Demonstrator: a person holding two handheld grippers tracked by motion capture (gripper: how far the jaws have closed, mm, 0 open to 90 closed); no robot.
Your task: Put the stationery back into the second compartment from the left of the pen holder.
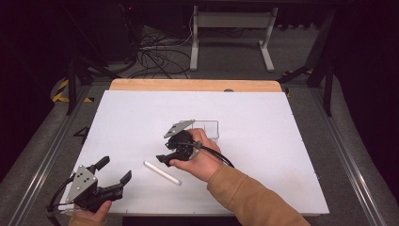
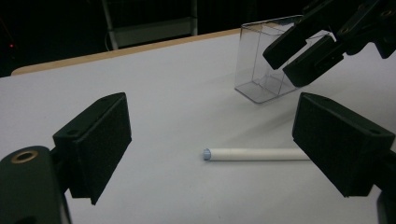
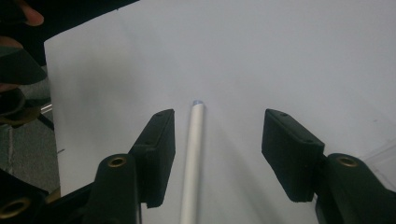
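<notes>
- chalk-white stick [image 1: 162, 173] lies flat on the white bench [image 1: 263, 141], between your two hands, near the front edge.
- your left tool [image 1: 115, 172] sits at the front left corner of the bench, jaws spread wide with nothing between them; your left hand [image 1: 89, 214] grips it from below.
- your right tool [image 1: 162, 157] is held low over the middle of the bench by your right hand [image 1: 200, 160], in a tan sleeve [image 1: 249, 197], and points toward the stick's near end.
- from above, the right tool's jaws are mostly hidden by your hand, so you can't read their gap there; the right gripper view settles it: the jaws stand apart, astride the stick [image 3: 192, 158], which runs up the gap closer to the left jaw, not clamped.
- that same view shows a small bluish tip at the stick's far end.
- the left gripper view looks across the bench and shows the stick [image 2: 254, 154] side-on, with its bluish end toward the open middle and its other end hidden behind the right-hand jaw.
- the left gripper view also shows a clear plastic box [image 2: 268, 63], tipped, behind the right tool [image 2: 292, 58]; from above the box [image 1: 207, 128] is only a faint outline just beyond your right hand.
</notes>
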